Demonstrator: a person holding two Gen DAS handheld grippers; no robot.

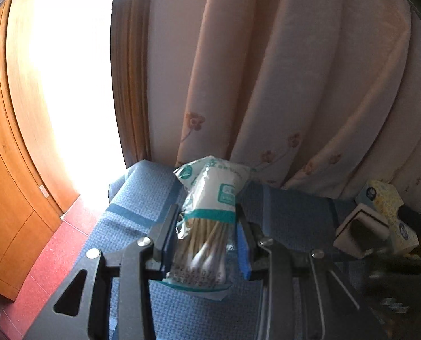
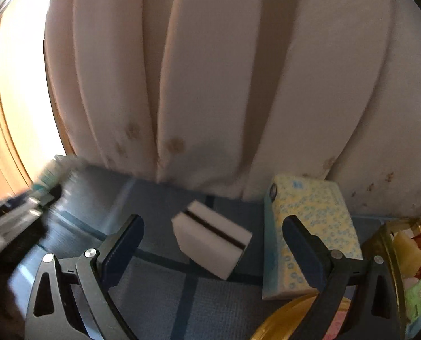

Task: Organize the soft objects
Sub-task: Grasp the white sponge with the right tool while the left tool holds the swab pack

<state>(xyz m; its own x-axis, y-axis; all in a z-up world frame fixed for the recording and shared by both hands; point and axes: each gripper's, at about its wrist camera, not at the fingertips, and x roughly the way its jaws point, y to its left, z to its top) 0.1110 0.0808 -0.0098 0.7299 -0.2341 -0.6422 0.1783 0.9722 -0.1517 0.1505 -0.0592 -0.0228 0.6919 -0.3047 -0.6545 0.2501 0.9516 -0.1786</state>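
My left gripper (image 1: 206, 215) is shut on a bag of cotton swabs (image 1: 210, 209), white and teal plastic with wooden sticks showing, held above the blue tablecloth (image 1: 142, 198). My right gripper (image 2: 213, 226) is open and empty, its fingers either side of a white sponge with a dark stripe (image 2: 212, 243) that lies on the cloth ahead. A yellow and blue tissue pack (image 2: 309, 232) stands just behind the right finger. The sponge (image 1: 360, 229) and tissue pack (image 1: 386, 201) also show at the right of the left wrist view.
A pale flowered curtain (image 1: 267, 85) hangs right behind the table. A gold-rimmed container (image 2: 394, 255) with packets sits at the far right. A wooden cabinet (image 1: 9, 170) and red floor (image 1: 54, 255) lie to the left. The left gripper appears blurred in the right wrist view (image 2: 26, 206).
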